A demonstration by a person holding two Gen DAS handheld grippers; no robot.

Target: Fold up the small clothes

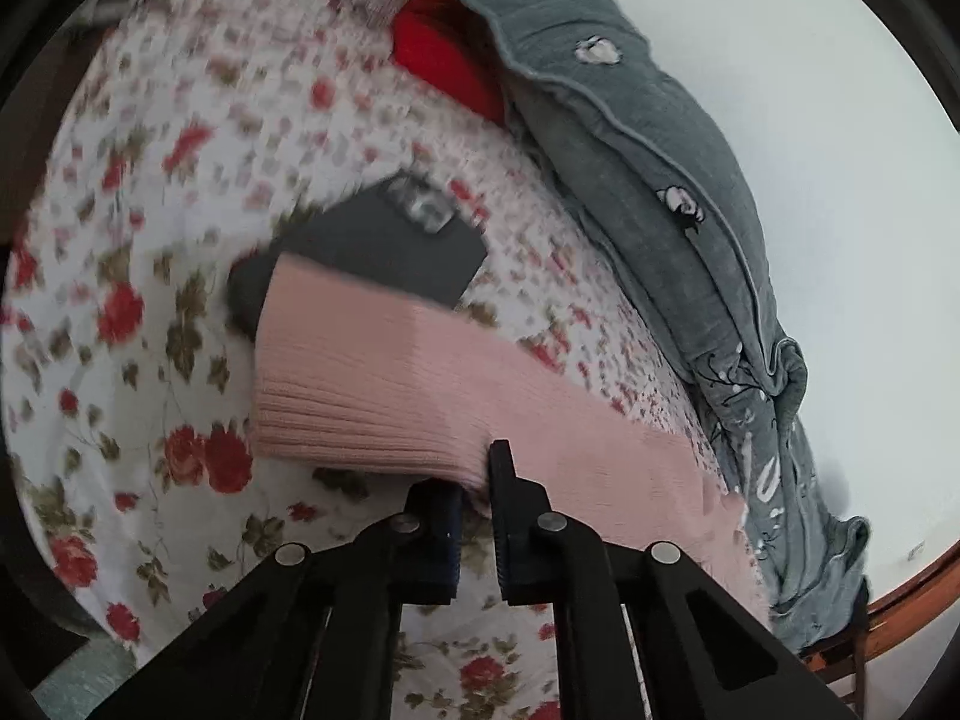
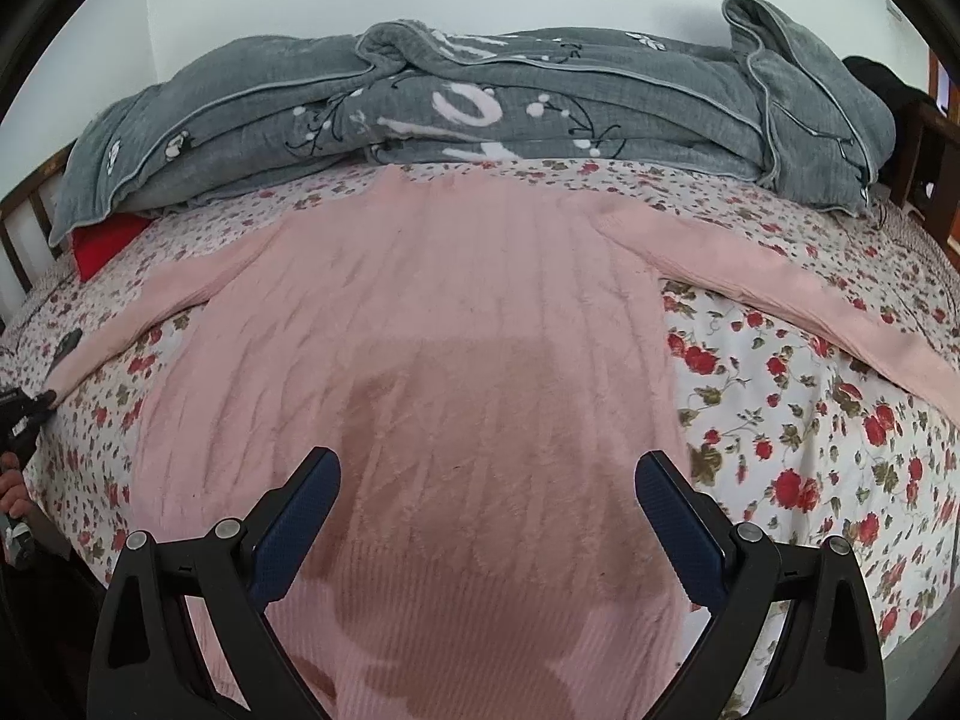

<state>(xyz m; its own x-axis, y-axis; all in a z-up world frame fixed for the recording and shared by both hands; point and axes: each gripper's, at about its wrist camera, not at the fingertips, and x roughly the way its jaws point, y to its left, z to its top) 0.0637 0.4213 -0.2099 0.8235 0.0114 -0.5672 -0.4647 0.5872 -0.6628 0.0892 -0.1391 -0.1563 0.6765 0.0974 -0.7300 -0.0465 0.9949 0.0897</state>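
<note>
A pink knit sweater (image 2: 456,330) lies flat on the floral bedsheet (image 2: 792,420), body in the middle and both sleeves spread out to the sides. My right gripper (image 2: 486,474) is open above the sweater's lower body and holds nothing. My left gripper (image 1: 477,480) is shut on the cuff end of the sweater's left sleeve (image 1: 384,384). That sleeve runs from the jaws to the right toward the body. The left gripper also shows at the far left edge of the right wrist view (image 2: 27,411), at the sleeve's tip.
A grey folded blanket (image 2: 480,102) lies along the far side of the bed against the white wall. A red cushion (image 1: 444,54) sits by the headboard. A dark phone (image 1: 390,252) lies on the bedsheet (image 1: 120,312) just beyond the sleeve cuff.
</note>
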